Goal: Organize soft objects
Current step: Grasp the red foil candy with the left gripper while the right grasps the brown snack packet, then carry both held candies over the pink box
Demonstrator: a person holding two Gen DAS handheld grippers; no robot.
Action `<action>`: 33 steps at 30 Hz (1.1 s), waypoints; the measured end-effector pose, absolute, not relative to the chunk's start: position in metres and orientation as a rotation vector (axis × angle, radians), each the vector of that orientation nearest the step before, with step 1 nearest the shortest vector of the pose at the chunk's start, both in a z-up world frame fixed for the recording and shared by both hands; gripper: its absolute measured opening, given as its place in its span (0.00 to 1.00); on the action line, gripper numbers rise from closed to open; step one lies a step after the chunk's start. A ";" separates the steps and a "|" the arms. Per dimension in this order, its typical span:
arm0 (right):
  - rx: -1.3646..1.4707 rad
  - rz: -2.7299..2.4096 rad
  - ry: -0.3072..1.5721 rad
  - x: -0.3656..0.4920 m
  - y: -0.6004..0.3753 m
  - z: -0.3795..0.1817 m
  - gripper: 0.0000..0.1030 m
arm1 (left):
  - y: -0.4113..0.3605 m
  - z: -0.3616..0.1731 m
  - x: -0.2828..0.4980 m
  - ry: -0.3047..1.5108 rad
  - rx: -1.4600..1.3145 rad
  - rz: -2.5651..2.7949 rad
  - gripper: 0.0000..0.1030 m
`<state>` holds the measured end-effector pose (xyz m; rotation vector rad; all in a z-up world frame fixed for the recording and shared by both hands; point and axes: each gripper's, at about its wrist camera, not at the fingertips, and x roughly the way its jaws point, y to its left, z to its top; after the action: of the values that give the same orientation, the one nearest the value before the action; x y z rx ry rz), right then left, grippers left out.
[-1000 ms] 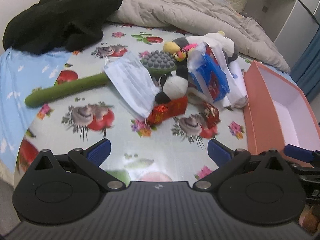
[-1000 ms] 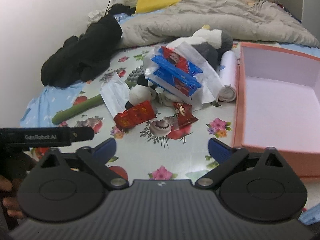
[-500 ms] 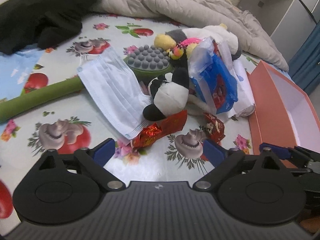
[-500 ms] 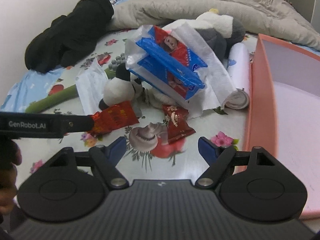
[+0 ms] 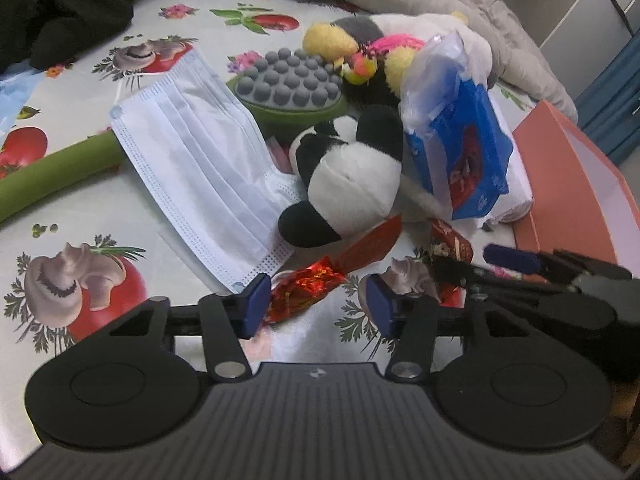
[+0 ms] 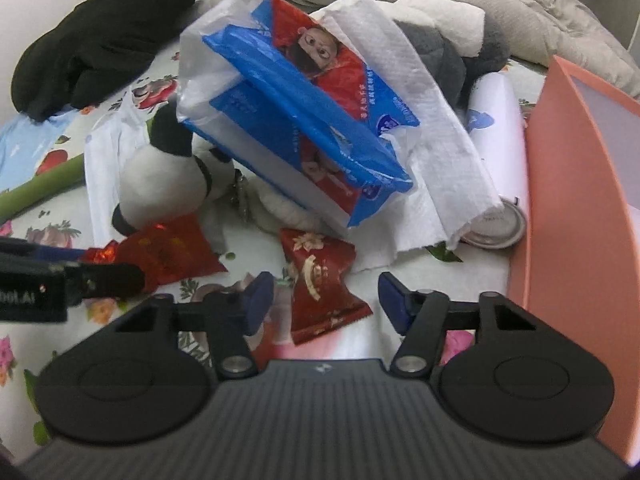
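Both grippers open, nothing held. Left gripper [image 5: 316,300] straddles the foil end of a red snack packet [image 5: 320,276], low centre of frame. Right gripper [image 6: 326,298] brackets a second red candy wrapper [image 6: 320,280], bottom centre. Both look light, crinkly, slippery; pinch the flat body, not the twisted ends.

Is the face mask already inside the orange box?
No, the face mask lies flat on the printed tablecloth, left of the panda plush, away from the orange box.
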<state>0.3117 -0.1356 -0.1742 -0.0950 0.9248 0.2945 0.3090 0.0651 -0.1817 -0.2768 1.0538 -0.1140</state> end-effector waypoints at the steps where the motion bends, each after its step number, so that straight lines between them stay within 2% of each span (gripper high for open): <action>1: -0.099 0.301 0.932 0.314 -0.134 -0.177 0.53 | 0.064 -0.183 0.309 1.055 -0.270 -0.116 0.46; 4: -0.105 0.308 0.949 0.317 -0.134 -0.185 0.42 | 0.060 -0.184 0.310 1.065 -0.259 -0.125 0.46; 7: -0.101 0.317 0.939 0.314 -0.134 -0.183 0.40 | 0.057 -0.181 0.308 1.052 -0.251 -0.125 0.45; 8: -0.092 0.321 0.941 0.313 -0.135 -0.182 0.33 | 0.056 -0.179 0.307 1.046 -0.256 -0.122 0.45; 18: -0.082 0.314 0.908 0.279 -0.145 -0.152 0.32 | 0.046 -0.153 0.279 0.996 -0.287 -0.109 0.45; 33: -0.037 0.295 0.822 0.185 -0.172 -0.102 0.32 | 0.034 -0.096 0.190 0.902 -0.295 -0.082 0.45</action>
<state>0.1854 -0.1721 -0.1022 -0.0369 0.8216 0.2954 0.1902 0.0337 -0.0963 -0.2951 0.9018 -0.0823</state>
